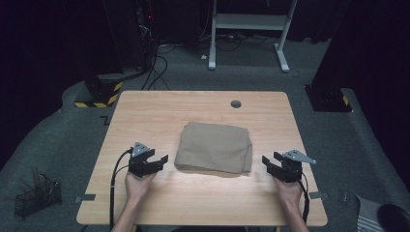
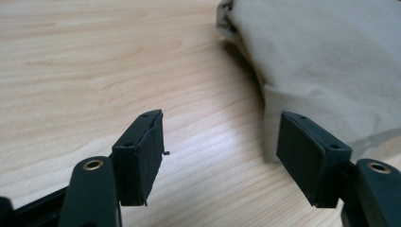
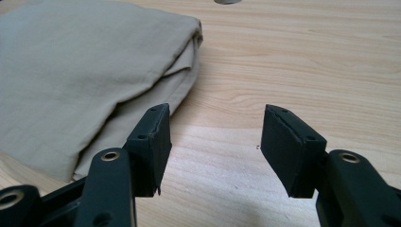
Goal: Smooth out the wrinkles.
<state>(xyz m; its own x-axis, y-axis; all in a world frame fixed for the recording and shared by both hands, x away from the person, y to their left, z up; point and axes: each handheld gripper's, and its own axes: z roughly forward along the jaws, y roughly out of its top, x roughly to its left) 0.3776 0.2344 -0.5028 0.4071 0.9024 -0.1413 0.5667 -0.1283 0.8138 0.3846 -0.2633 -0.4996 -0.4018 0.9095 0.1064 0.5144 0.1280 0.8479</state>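
Observation:
A folded beige cloth (image 1: 214, 147) lies in the middle of the wooden table (image 1: 145, 111). My left gripper (image 1: 162, 161) hovers just off the cloth's near left corner, jaws apart with nothing between them. In the left gripper view the cloth (image 2: 326, 61) fills the upper right, its edge close to the right pad, and the left gripper (image 2: 220, 151) stands over bare wood. My right gripper (image 1: 270, 158) sits off the cloth's near right corner, open and empty. Seen from the right gripper view, the cloth (image 3: 80, 71) lies to the left of the right gripper (image 3: 215, 144).
A round grey cable port (image 1: 236, 104) is set in the table near its far edge. On the floor stand a wire basket (image 1: 37, 195) at the left, a white desk frame (image 1: 249, 29) at the back and black-and-yellow marked stands (image 1: 99, 94).

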